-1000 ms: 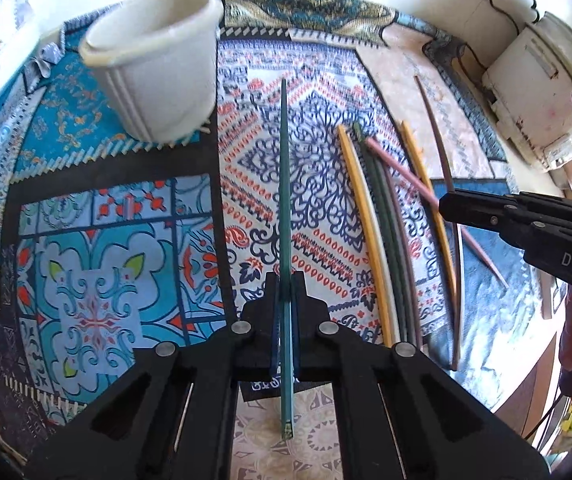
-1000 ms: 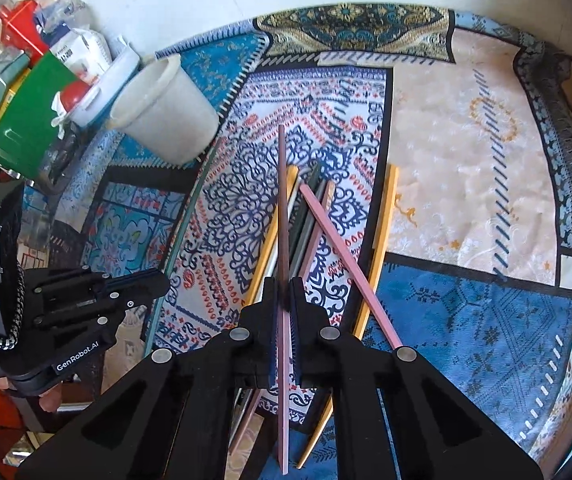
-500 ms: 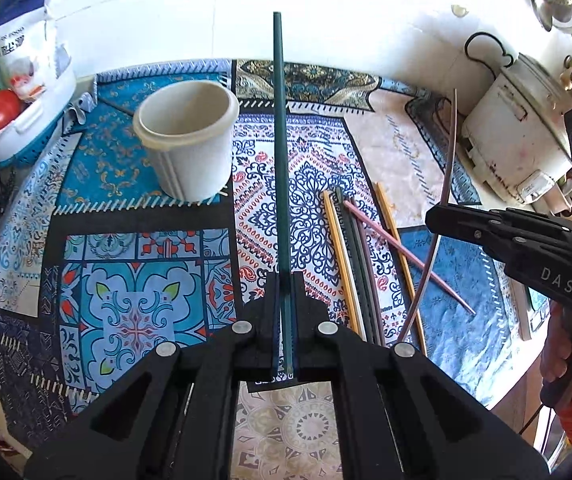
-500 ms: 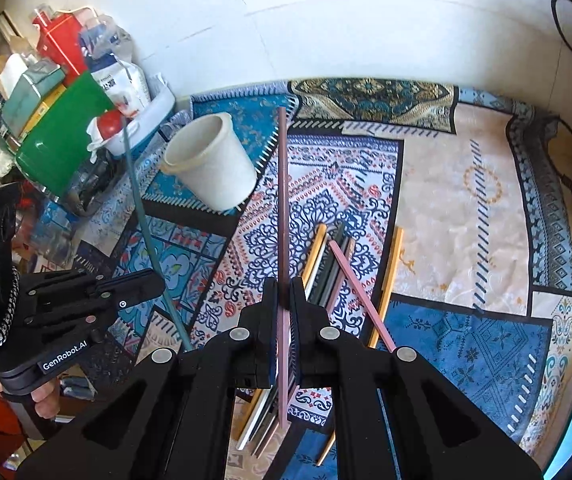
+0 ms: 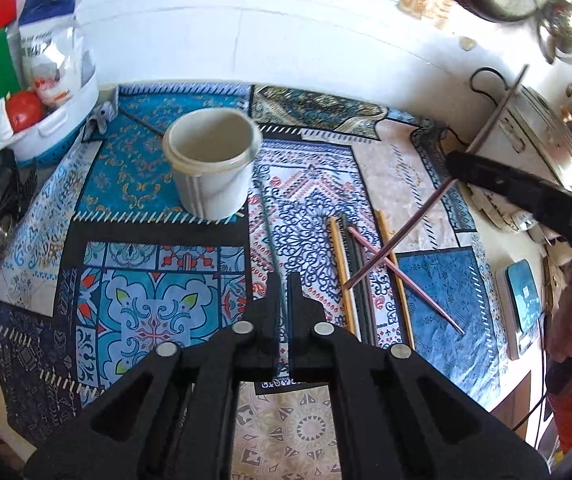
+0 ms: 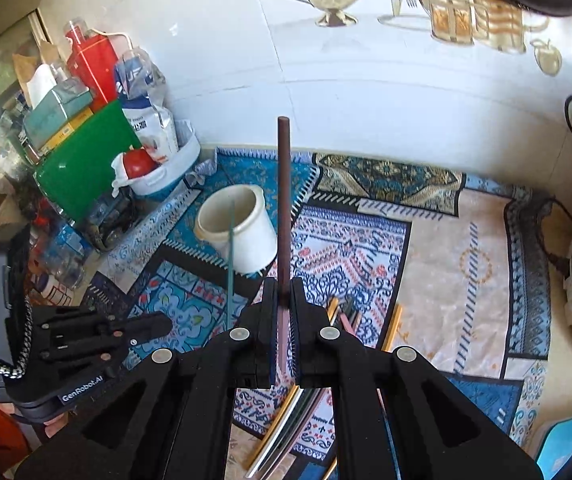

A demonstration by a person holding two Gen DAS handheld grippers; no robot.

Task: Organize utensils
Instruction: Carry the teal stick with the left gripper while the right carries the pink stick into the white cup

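With each gripper clamped on one chopstick, left gripper (image 5: 282, 292) teal, right gripper (image 6: 282, 300) brown, you risk crossing sticks at the cup (image 6: 238, 228) rim.

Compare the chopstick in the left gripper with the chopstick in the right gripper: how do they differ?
The left gripper holds a dark green chopstick; the right gripper holds a brownish-pink chopstick. In the right wrist view, the green one looks thinner, the pink one thicker. Both are clamped in shut jaws, lifted off the patterned cloth, near the white cup.
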